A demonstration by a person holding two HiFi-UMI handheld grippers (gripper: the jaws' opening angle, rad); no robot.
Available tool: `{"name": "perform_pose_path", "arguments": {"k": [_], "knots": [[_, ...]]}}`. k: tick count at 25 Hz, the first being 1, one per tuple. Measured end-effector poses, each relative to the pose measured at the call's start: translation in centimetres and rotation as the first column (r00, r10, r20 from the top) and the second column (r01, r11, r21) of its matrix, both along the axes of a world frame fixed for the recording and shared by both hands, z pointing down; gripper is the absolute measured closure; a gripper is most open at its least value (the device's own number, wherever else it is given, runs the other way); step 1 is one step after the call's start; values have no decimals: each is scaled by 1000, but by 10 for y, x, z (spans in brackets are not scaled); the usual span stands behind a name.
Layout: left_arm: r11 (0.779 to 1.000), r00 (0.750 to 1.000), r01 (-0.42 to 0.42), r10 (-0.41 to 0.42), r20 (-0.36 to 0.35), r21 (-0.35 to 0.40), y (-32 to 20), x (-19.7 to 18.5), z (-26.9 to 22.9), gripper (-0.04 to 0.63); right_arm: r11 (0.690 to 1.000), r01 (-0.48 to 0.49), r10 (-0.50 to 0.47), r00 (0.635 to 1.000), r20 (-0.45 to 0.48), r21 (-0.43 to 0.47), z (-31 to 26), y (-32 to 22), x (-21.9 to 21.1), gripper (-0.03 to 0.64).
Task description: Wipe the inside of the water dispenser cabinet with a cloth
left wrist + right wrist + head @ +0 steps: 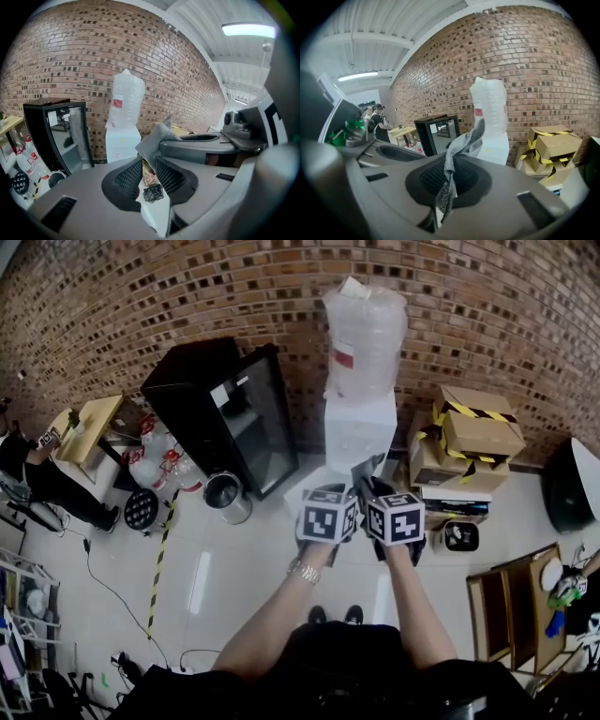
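Head view: both grippers held side by side above the pale floor (234, 568), marker cubes on top, pointed toward the water dispenser (361, 432).
Water dispenser: white, upright against the brick wall (141, 296), with a clear bottle (364, 334) on top; well apart from both grippers.
Left gripper (149, 164): fingers spread by a narrow gap, floor showing through it, nothing pinched between the pads; close beside the right gripper.
Right gripper (451, 164): fingers pressed together on the cloth (464, 140).
Cloth: grey, coarse weave, clamped in the right fingers, one end standing up past the tips and a thin tail hanging down between them; in the left gripper view, its upper corner just at the left fingers' tips.
Black cabinet (225, 409): glass door, to the left of the dispenser, against the same wall.
Cardboard boxes (469, 432): stacked to the right of the dispenser, crossed with yellow-and-black tape.
Metal bin (227, 495): on the floor in front of the black cabinet.
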State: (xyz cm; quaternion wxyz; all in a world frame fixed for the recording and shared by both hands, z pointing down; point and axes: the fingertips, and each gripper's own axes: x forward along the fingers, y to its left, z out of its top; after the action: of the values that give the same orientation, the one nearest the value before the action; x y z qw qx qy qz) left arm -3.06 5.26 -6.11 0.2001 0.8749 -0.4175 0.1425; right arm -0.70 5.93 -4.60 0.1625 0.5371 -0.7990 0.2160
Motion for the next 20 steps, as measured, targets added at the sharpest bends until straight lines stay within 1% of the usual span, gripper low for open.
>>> {"name": "perform_pose_path", "arguments": {"k": [5, 12, 15, 20], "knots": [[1000, 1000, -2, 2, 7, -3, 4, 5, 0, 506, 1000, -21, 21, 1000, 8, 2, -2, 2, 9, 604], [1000, 1000, 7, -6, 25, -18, 10, 5, 7, 506, 1000, 2, -2, 1000, 18, -22, 7, 10, 6, 604], [1000, 999, 1, -1, 35, -6, 10, 5, 4, 506, 999, 13, -12, 1000, 29, -30, 9, 11, 4, 604], [1000, 999, 14, -13, 44, -28, 9, 3, 12, 505, 999, 30, -29, 999, 37, -36, 10, 8, 1, 604]]}}
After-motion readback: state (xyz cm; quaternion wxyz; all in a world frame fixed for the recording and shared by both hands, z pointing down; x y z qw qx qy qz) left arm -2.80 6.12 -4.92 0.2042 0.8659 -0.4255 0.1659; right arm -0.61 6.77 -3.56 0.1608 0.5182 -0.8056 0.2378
